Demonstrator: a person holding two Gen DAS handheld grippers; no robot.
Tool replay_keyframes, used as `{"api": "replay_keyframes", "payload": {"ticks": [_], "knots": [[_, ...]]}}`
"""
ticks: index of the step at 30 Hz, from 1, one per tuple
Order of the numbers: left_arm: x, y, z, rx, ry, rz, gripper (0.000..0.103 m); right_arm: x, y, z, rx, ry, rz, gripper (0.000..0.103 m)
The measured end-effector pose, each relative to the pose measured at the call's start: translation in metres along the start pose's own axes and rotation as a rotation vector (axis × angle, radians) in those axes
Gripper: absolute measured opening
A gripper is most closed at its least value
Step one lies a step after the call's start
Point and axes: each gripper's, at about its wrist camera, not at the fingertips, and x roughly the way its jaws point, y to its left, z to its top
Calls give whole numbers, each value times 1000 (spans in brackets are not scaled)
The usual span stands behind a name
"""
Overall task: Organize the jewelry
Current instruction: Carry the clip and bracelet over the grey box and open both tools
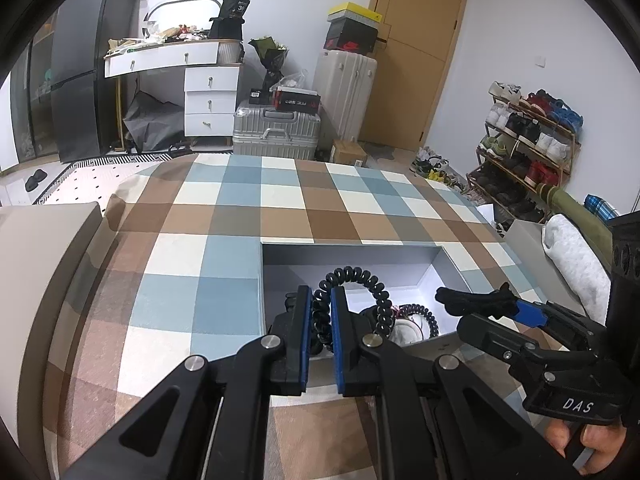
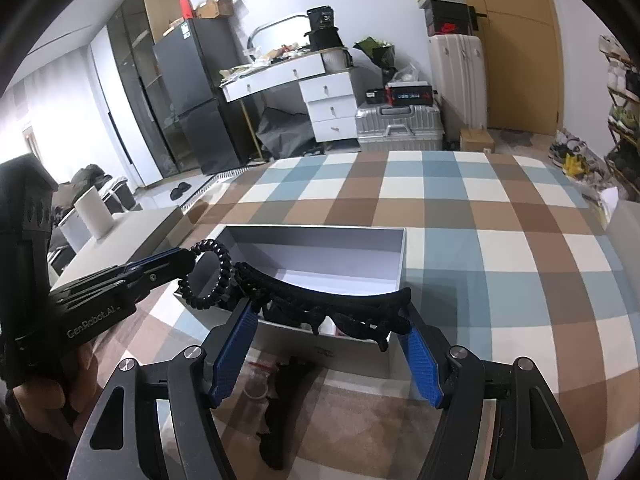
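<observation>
A black spiral coil band (image 1: 362,276) stands up between the pads of my left gripper (image 1: 320,294), which is shut on it just above the near-left corner of an open white box (image 1: 352,245). Inside the box lie another coil band (image 1: 426,314) and a white round piece (image 1: 404,332). My right gripper (image 2: 326,312) holds a long black claw hair clip (image 2: 320,300) crosswise between its blue pads, over the box's (image 2: 320,250) near edge. In the right wrist view the left gripper (image 2: 188,260) comes in from the left with the coil band (image 2: 222,276).
The box sits on a blue, brown and white plaid cloth (image 1: 240,216). Another black clip (image 2: 280,400) and a small clear bag (image 2: 256,386) lie in front of the box. A rolled white towel (image 1: 572,264) is at the right. Suitcases and a shoe rack stand beyond.
</observation>
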Motion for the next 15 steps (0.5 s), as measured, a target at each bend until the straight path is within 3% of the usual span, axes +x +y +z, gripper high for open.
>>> {"api": "replay_keyframes", "payload": {"ticks": [15], "knots": [[14, -6, 6, 22, 15, 11, 5, 15, 3, 7, 0, 11, 1, 70]]}}
